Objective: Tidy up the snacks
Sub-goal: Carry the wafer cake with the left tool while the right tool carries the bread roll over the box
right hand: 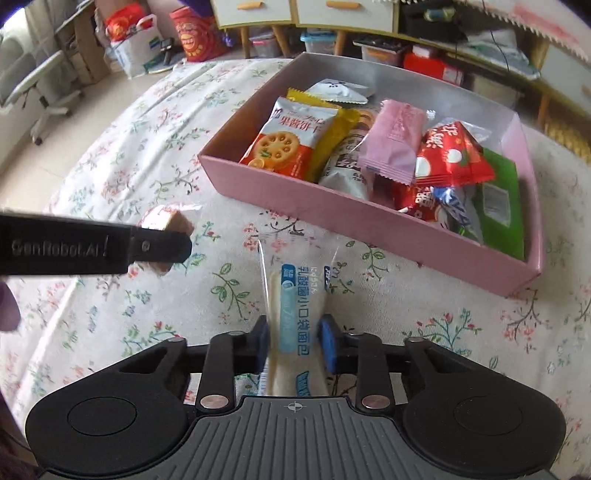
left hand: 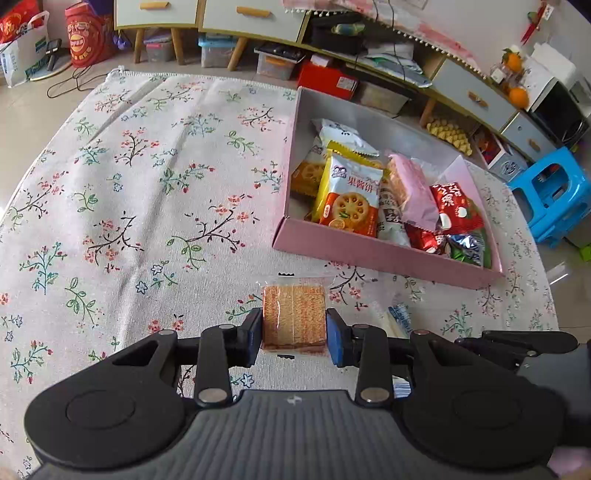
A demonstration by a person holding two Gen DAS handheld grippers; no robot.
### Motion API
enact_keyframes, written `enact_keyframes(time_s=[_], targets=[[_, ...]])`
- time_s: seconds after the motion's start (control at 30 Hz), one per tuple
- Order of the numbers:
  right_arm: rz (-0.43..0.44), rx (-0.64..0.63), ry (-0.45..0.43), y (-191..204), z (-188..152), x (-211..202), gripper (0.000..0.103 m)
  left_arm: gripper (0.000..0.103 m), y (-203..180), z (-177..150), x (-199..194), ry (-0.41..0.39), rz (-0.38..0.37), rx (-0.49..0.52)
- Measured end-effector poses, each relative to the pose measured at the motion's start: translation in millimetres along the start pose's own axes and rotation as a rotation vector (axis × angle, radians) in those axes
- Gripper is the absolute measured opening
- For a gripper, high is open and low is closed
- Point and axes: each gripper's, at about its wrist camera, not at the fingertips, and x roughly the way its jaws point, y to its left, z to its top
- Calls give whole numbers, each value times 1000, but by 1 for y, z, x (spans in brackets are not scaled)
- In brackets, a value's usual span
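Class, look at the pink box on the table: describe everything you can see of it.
The pink box is a shallow, open-topped rectangular tray that looks like cardboard, pink outside and pale grey inside. It sits flat on the floral tablecloth, beyond both grippers and touched by neither. Wrapped snacks fill its near end; the far end is mostly bare.

Home living room. Floral tablecloth (left hand: 147,184) on the table, pink box (left hand: 369,254) of snacks on it. Far side: low cabinet (left hand: 207,14) on wooden legs, storage bins (left hand: 216,51) under it, red gift bags (left hand: 88,37) on the floor. Far right: blue plastic stool (left hand: 554,199), oranges (left hand: 517,77). Far left in right wrist view: office chair (right hand: 37,88).
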Motion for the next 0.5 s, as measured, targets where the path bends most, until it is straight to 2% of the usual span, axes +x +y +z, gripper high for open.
enact_keyframes(time_s=[0.1,0.2,0.3,0.5], targets=[[106,92,-26,-14,2,-17,22,33,0,1,-5,-22,-15,3],[157,158,-79,-28,4,-36,22,33,0,2,-9,-48,-28,2],[153,213,-148,-45,10,-55,22,33,-3,5,-12,-78,-43,12],[67,367,-315,-96,23,-78,22,33,-19,14,-10,-137,-83,35]])
